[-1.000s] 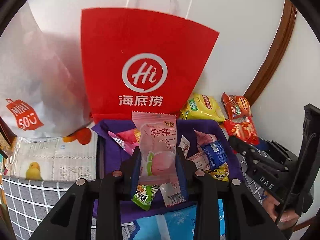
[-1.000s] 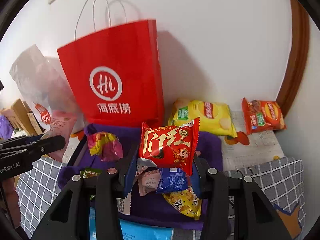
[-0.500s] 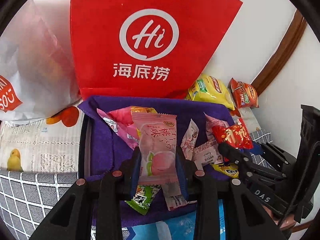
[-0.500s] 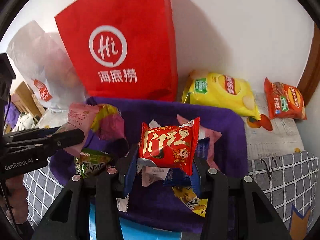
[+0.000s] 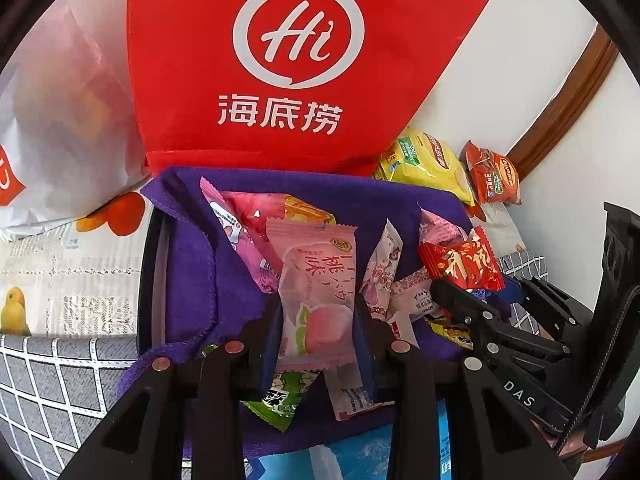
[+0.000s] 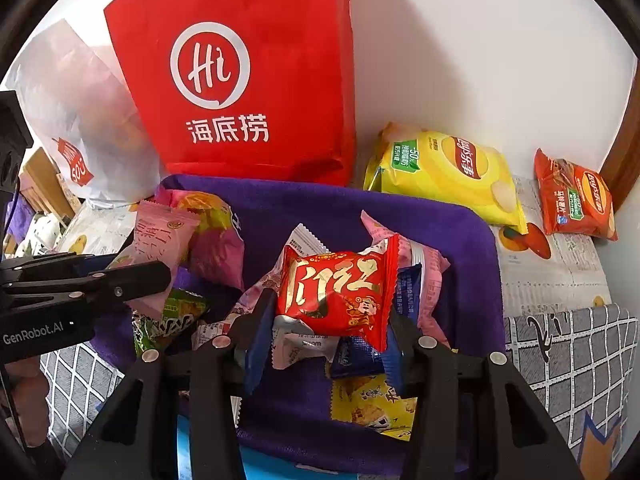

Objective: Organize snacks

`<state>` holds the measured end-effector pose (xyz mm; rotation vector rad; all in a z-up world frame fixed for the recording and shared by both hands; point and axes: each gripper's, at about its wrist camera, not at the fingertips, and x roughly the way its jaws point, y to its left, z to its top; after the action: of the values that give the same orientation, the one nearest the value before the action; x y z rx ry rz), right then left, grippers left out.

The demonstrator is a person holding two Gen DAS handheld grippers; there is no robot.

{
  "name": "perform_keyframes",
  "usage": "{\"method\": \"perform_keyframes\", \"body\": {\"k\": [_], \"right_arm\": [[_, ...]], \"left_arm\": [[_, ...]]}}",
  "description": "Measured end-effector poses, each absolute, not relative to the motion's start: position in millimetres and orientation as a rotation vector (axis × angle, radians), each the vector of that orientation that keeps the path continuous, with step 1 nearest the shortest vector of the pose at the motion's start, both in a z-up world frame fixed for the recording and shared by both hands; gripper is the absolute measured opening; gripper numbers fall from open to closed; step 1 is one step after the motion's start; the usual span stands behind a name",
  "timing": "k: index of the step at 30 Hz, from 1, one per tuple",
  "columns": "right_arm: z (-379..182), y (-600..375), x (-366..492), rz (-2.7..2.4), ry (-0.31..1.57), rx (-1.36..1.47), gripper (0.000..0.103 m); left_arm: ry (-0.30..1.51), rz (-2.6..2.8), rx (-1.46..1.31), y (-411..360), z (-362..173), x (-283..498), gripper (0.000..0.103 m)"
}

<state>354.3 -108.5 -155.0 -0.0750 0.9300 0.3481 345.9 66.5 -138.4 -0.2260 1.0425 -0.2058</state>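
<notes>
Placing step: left gripper (image 5: pixel 318 320) jaws clamp the pink peach snack (image 5: pixel 316 292) & right gripper (image 6: pixel 332 320) jaws clamp the red snack packet (image 6: pixel 340 292), both low over the purple-lined tray (image 6: pixel 460 232); next, open jaws w/ care.

My matt black plastic claws (image 5: pixel 316 320) pinching a glossy pink film packet (image 5: pixel 316 292), glossy red foil packet (image 6: pixel 340 292) crinkling, purple cloth (image 6: pixel 460 240) lying fuzzy and matt, red paper bag (image 6: pixel 248 80) standing smooth, yellow crisp bag (image 6: pixel 448 176) shining.
</notes>
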Motion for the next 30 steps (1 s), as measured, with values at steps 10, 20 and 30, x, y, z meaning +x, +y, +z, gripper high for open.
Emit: {"method": "perform_keyframes", "body": {"k": [10, 20, 30], "right_arm": [[-141.6, -106.4, 345.9, 0.341, 0.901, -0.071, 0.048], [-115.2, -123.4, 314.2, 0.307, 0.874, -0.026, 0.050], [-67.1, -133.8, 249.5, 0.266, 0.839, -0.020, 0.051]], "left_arm": [[1.039, -0.199, -0.239, 68.3, -134.7, 346.0, 0.032], [0.972, -0.191, -0.219, 70.6, -103.4, 321.1, 0.059], [0.900, -0.159, -0.199, 70.1, -55.3, 250.1, 0.067]]}}
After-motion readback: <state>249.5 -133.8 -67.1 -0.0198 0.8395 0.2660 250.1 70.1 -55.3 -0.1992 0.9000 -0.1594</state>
